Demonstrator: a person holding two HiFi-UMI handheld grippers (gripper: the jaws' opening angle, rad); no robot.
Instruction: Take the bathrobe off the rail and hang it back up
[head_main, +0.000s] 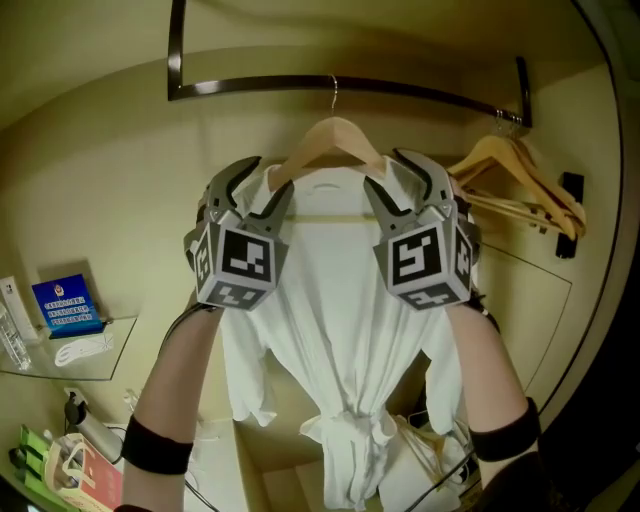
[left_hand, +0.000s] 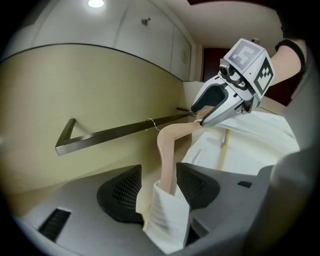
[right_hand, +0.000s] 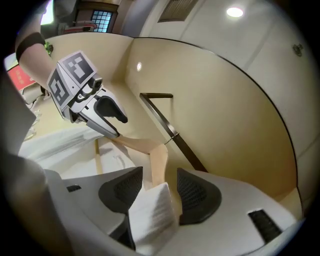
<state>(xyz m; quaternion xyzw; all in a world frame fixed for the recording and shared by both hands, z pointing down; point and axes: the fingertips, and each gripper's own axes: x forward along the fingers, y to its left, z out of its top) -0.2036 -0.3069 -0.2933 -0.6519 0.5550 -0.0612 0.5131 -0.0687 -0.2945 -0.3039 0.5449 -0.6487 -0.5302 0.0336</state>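
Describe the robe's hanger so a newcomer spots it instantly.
Find the dark metal rail along the beige wall. Near its middle hangs a pale wooden hanger. Unlike the bare hangers at the rail's right end, it wears a white bathrobe.

Hanger (left_hand: 168, 145) and bathrobe (left_hand: 167, 220) between parted tongs (left_hand: 159, 180)
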